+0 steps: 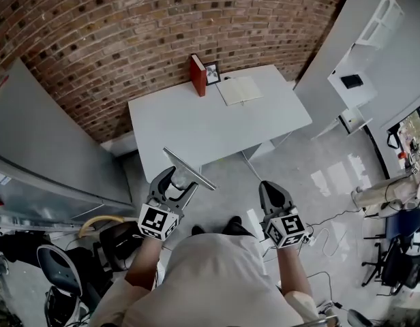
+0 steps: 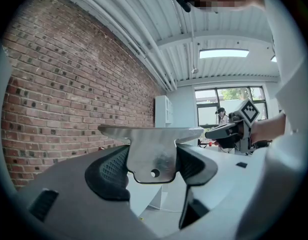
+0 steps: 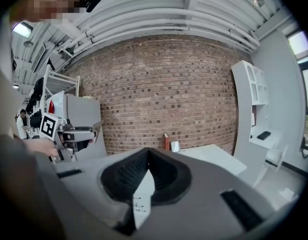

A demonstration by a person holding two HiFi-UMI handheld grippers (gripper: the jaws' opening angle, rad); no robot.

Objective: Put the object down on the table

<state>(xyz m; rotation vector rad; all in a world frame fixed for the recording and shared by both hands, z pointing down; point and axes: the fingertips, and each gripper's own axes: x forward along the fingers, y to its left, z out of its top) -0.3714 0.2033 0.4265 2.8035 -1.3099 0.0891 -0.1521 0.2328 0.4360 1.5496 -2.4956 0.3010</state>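
Before a white table [image 1: 217, 125] set against a brick wall, a person holds one flat, T-shaped metal piece [image 1: 196, 178] in the air, its tab clamped between the pads of the left gripper [image 1: 176, 176]. The right gripper [image 1: 268, 186] hangs beside it with jaws pressed together on nothing. The left gripper view shows the grip squarely: the tab, pierced by a single hole, sits between the dark pads while the long bar runs crosswise above them, roughly level. From the head view, the table lies straight ahead of the left gripper, and the bar's far end overlaps the near edge; whether it is already over the top cannot be told. The left hand, the only one carrying anything, looks best placed to reach forward and lower the piece onto the bare near half. At the far edge stand one red book [image 1: 198, 75], one small framed picture [image 1: 212, 73] and one open notebook [image 1: 239, 90], well apart from the likely landing spot.
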